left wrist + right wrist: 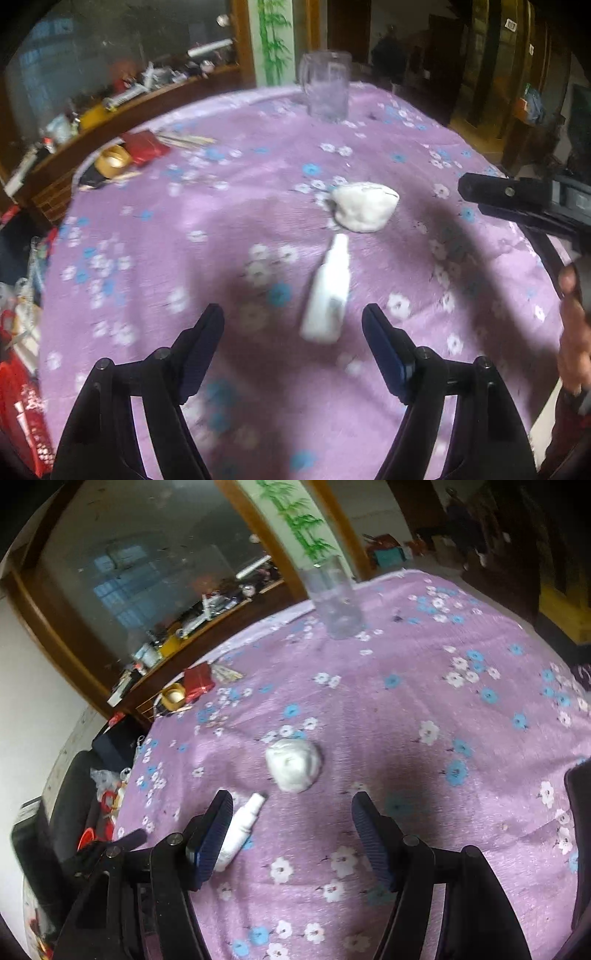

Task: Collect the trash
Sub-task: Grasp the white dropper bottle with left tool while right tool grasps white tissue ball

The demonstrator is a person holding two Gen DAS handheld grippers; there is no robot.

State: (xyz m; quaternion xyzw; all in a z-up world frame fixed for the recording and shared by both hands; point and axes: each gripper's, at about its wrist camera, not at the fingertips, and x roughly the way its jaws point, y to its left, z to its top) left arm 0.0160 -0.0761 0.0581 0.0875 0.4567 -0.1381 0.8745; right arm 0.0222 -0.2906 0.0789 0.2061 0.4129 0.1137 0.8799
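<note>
A crumpled white paper ball (364, 211) lies mid-table on the purple flowered cloth (221, 229); it also shows in the right wrist view (294, 764). A small white squeeze bottle (328, 295) lies on its side just before it, also seen in the right wrist view (242, 829). My left gripper (293, 321) is open and empty, the bottle between and just beyond its fingertips. My right gripper (291, 808) is open and empty, just short of the ball, the bottle beside its left finger (214, 838). The right gripper also shows in the left wrist view (517, 201).
A clear glass mug (327, 86) stands at the table's far edge, also in the right wrist view (334, 598). A red packet (144, 147), a gold tape roll (112, 160) and sticks lie far left. A cluttered wooden shelf (110, 107) runs behind the table.
</note>
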